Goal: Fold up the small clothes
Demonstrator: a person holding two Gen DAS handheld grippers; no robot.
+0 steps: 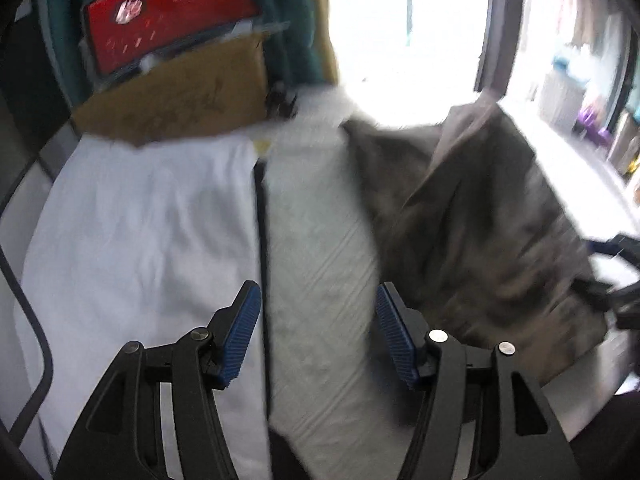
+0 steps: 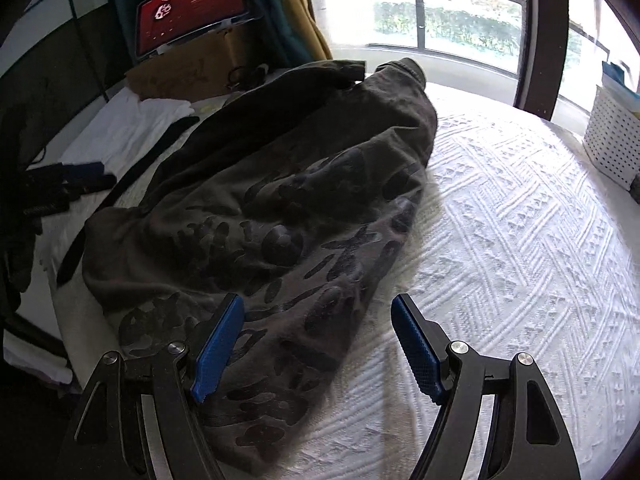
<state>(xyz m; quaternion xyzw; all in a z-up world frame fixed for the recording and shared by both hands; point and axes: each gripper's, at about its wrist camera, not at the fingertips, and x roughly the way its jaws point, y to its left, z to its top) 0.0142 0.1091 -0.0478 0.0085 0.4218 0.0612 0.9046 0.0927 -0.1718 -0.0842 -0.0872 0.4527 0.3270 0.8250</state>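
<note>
A dark olive garment with a black printed pattern [image 2: 280,208] lies rumpled on the white textured bedspread [image 2: 520,220]. My right gripper [image 2: 318,344] is open and empty, low over the garment's near right edge. In the left wrist view the same garment [image 1: 480,232] lies to the right, blurred. My left gripper [image 1: 318,332] is open and empty above the bedspread [image 1: 320,260], left of the garment. A white garment [image 1: 140,220] lies folded flat to its left, also seen in the right wrist view [image 2: 132,128]. A black strap [image 1: 261,240] runs along its right edge.
A cardboard box [image 1: 180,96] with a red panel [image 1: 168,12] stands at the bed's far end by teal and yellow curtains. A white perforated basket [image 2: 612,136] sits at the far right. A window with a railing [image 2: 440,12] is behind. My left gripper shows at left [image 2: 60,188].
</note>
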